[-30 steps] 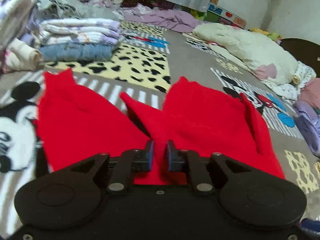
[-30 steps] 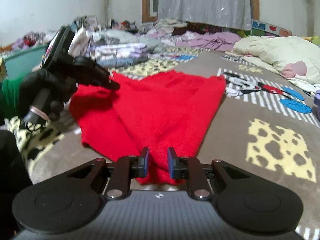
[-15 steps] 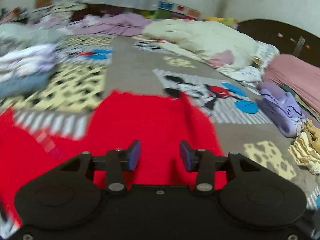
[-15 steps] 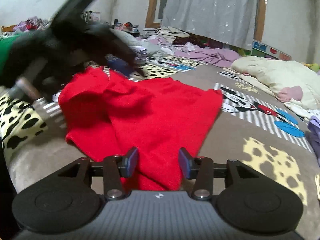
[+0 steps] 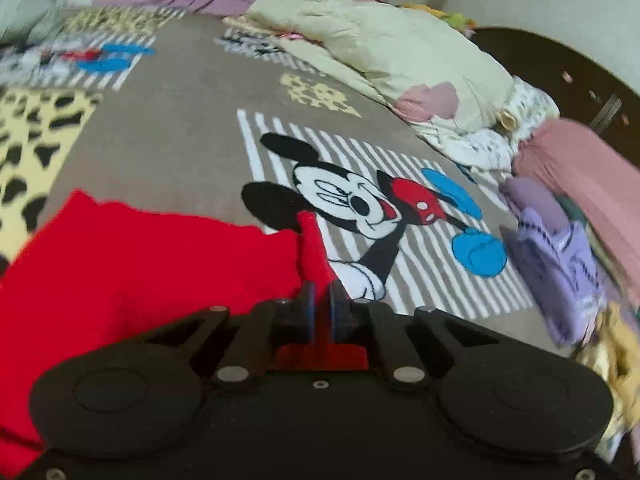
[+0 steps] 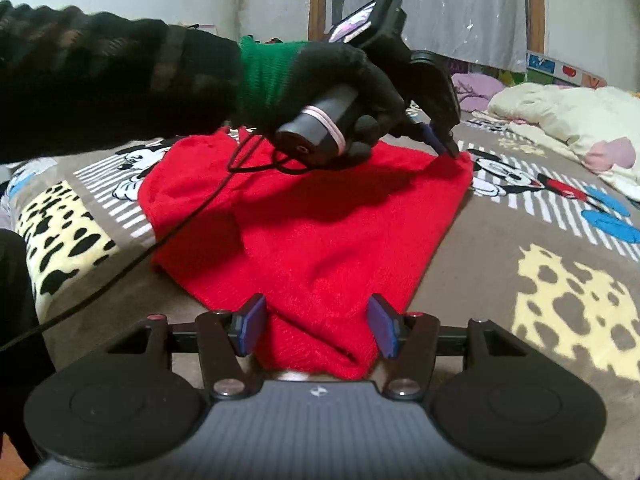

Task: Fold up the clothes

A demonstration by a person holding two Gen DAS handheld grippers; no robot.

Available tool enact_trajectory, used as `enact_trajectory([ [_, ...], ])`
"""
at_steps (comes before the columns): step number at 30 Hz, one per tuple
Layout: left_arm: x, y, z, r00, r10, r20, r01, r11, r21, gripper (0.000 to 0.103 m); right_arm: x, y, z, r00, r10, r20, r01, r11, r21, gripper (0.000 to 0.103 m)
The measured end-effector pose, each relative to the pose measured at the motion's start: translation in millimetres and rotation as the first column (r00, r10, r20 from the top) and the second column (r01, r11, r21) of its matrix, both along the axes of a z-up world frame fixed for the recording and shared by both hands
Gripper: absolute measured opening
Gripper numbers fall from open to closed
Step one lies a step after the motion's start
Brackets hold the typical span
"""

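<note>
A red knit garment (image 6: 320, 232) lies partly folded on the cartoon-print bedspread (image 6: 520, 240). In the left wrist view the garment (image 5: 140, 272) fills the lower left. My left gripper (image 5: 320, 312) is shut on the garment's far right corner, where a narrow strip of red cloth rises between the pads. The right wrist view shows the left gripper (image 6: 444, 146) pinching that corner at the far edge. My right gripper (image 6: 316, 326) is open, its pads either side of the garment's near end, low over the bed.
A cream duvet (image 5: 380, 52) lies at the back right. Purple (image 5: 560, 256) and pink (image 5: 580, 176) clothes are heaped at the right edge. A cable (image 6: 140, 256) trails from the left gripper across the bed.
My left gripper swung right across the garment, opened, then shut on its far right corner. My right gripper opened wide and let go of the near end.
</note>
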State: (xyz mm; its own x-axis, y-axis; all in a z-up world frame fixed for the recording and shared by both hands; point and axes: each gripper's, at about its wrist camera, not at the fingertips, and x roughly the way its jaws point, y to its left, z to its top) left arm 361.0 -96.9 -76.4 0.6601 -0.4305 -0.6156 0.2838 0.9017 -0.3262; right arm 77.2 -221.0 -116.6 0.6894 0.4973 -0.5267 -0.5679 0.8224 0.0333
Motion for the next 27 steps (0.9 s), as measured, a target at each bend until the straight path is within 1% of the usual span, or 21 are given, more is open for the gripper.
enact_trajectory([
  [2, 1.2, 3.7, -12.0, 1.0, 0.029, -0.01, -0.029, 0.998, 0.049, 0.004, 0.9, -4.0, 1.3, 1.0, 0.01, -0.017, -0.01, 1.0, 0.019, 0.058],
  [4, 3.4, 4.9, -24.7, 0.999, 0.032, -0.041, -0.029, 0.997, 0.074, 0.006, 1.5, -7.0, 1.5, 0.999, 0.019, -0.028, -0.018, 0.999, 0.03, 0.058],
  [6, 4.9, 8.8, -19.8, 0.998, 0.029, -0.056, -0.027, 0.999, 0.036, 0.006, 2.9, -7.7, 1.2, 0.999, 0.023, -0.037, -0.021, 0.999, 0.036, 0.058],
  [7, 7.6, 12.8, -15.7, 0.997, 0.037, -0.065, -0.037, 0.999, -0.009, 0.016, 3.5, -8.0, 1.2, 0.999, 0.023, -0.04, -0.022, 0.999, 0.039, 0.058],
  [8, 10.9, 15.4, -11.1, 0.997, 0.048, -0.061, -0.051, 0.998, -0.037, 0.028, 3.9, -8.2, 1.1, 0.999, 0.023, -0.041, -0.021, 0.999, 0.041, 0.058],
  [13, 38.8, 0.6, 0.1, 0.998, 0.026, -0.065, -0.027, 0.999, -0.016, 0.03, 5.9, -8.7, -0.3, 0.999, 0.022, -0.05, -0.02, 0.998, 0.053, 0.058],
  [14, 44.7, -2.5, -1.0, 0.997, 0.02, -0.076, -0.021, 1.0, -0.006, 0.031, 6.3, -8.9, -0.6, 0.998, 0.023, -0.052, -0.02, 0.998, 0.056, 0.058],
  [15, 52.7, -7.7, -4.7, 0.995, 0.017, -0.096, -0.016, 1.0, 0.014, 0.031, 6.6, -9.2, -0.7, 0.998, 0.023, -0.053, -0.02, 0.998, 0.058, 0.058],
  [16, 57.0, -10.8, -7.8, 0.995, 0.002, -0.105, 0.0, 1.0, 0.019, 0.021, 6.9, -9.5, -0.8, 0.998, 0.024, -0.055, -0.021, 0.998, 0.061, 0.058],
  [17, 60.3, -13.3, -10.8, 0.994, -0.016, -0.11, 0.018, 1.0, 0.021, 0.005, 7.2, -9.7, -1.0, 0.998, 0.024, -0.056, -0.021, 0.998, 0.063, 0.058],
  [19, 55.3, -12.5, -5.1, 0.999, -0.025, -0.048, 0.025, 1.0, 0.011, 0.004, 7.6, -9.8, -1.4, 0.998, 0.025, -0.057, -0.021, 0.998, 0.064, 0.058],
  [20, 51.4, -9.4, -2.9, 1.0, -0.016, -0.019, 0.016, 1.0, -0.007, 0.004, 7.8, -9.9, -1.5, 0.998, 0.025, -0.058, -0.022, 0.998, 0.065, 0.058],
  [21, 47.5, -3.6, -3.8, 1.0, 0.011, -0.01, -0.011, 1.0, -0.015, 0.004, 7.9, -10.1, -1.6, 0.998, 0.026, -0.059, -0.022, 0.998, 0.066, 0.058],
  [22, 48.0, -1.0, -8.7, 0.999, 0.037, -0.018, -0.037, 0.999, 0.002, 0.004, 8.2, -10.3, -1.6, 0.998, 0.026, -0.062, -0.022, 0.997, 0.068, 0.058],
  [23, 51.3, 0.1, -17.5, 0.997, 0.057, -0.047, -0.056, 0.998, 0.029, 0.005, 8.5, -10.3, -1.7, 0.998, 0.026, -0.065, -0.022, 0.997, 0.07, 0.058],
  [24, 52.4, 0.0, -20.2, 0.997, 0.06, -0.058, -0.058, 0.998, 0.04, 0.007, 8.9, -10.1, -2.0, 0.997, 0.028, -0.068, -0.023, 0.997, 0.069, 0.058],
  [26, 53.4, -0.5, -22.3, 0.996, 0.059, -0.071, -0.055, 0.997, 0.054, 0.009, 9.3, -9.3, -2.9, 0.997, 0.031, -0.069, -0.026, 0.997, 0.066, 0.058],
  [27, 53.2, -1.0, -17.8, 0.996, 0.066, -0.066, -0.062, 0.996, 0.07, 0.012, 9.2, -9.1, -2.9, 0.997, 0.031, -0.069, -0.027, 0.998, 0.064, 0.058],
])
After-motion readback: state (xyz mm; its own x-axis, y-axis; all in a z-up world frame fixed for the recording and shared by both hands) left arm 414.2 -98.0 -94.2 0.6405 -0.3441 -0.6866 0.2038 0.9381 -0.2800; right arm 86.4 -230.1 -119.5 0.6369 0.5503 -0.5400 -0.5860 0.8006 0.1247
